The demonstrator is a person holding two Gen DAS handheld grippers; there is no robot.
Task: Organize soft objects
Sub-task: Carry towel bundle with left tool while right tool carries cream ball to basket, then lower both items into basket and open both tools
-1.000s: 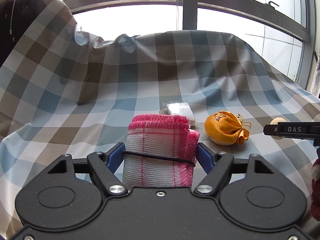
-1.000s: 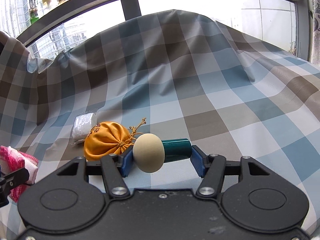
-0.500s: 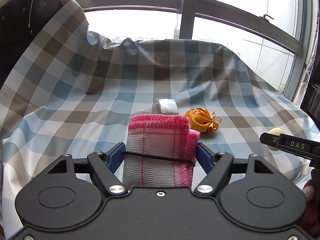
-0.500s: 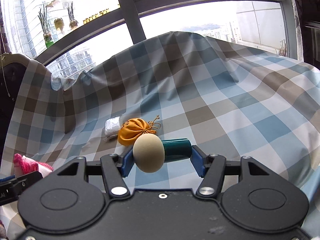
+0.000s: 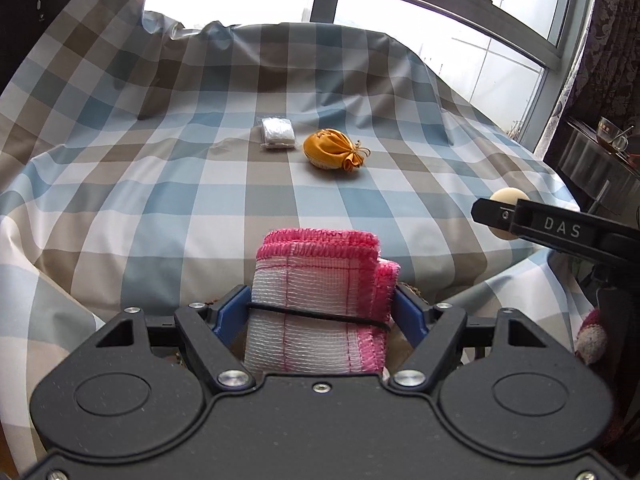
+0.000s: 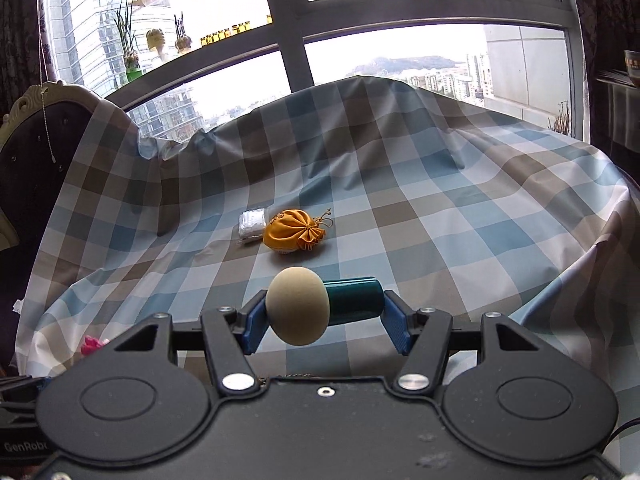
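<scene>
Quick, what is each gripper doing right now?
Left gripper: closed on the pink cloth.
Right gripper: closed on the sponge tool.

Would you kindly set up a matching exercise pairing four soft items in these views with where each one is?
Items:
1. pink cloth
2. orange pouch
3. white packet
4. sponge applicator

Places:
A. in the right gripper
B. on the tablecloth, nearest the window
C. in the left gripper
D. on the tablecloth beside the packet

Pairs: 1-C, 2-D, 3-B, 4-A
</scene>
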